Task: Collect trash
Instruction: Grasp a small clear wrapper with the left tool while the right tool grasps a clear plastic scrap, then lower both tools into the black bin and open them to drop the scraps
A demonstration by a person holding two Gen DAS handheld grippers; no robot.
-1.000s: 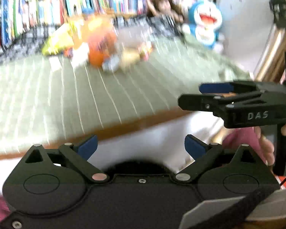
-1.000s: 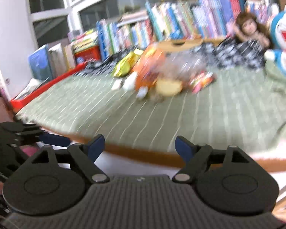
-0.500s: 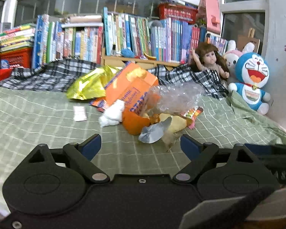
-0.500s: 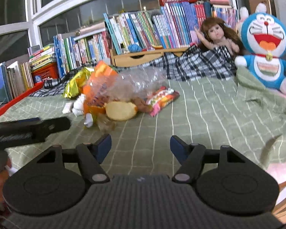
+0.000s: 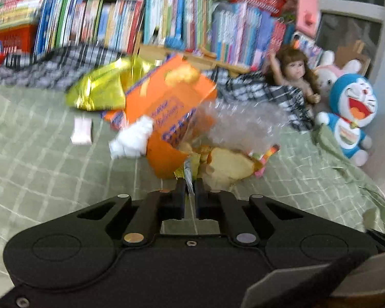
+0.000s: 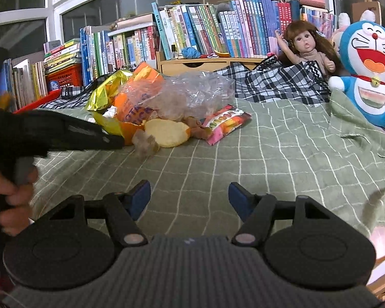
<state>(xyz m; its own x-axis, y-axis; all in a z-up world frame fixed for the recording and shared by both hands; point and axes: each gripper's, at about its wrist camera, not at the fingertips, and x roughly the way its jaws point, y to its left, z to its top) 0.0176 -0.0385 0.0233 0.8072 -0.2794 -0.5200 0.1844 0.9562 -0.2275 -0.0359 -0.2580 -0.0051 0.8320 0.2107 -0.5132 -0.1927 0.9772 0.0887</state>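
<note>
Trash is heaped on a green checked bed cover: an orange box, a gold foil bag, a clear plastic bag, a pale round snack, a pink candy packet and crumpled white paper. The left claw is pressed together at the near edge of the heap, and a thin wrapper is pinched between its fingers. The right claw is held spread above the bare cover, well short of the heap, with nothing between its blue pads. A hand gripping the left tool's handle is seen at the right view's left edge. A doll, a blue plush toy and rows of books are ranged behind the bed.
</note>
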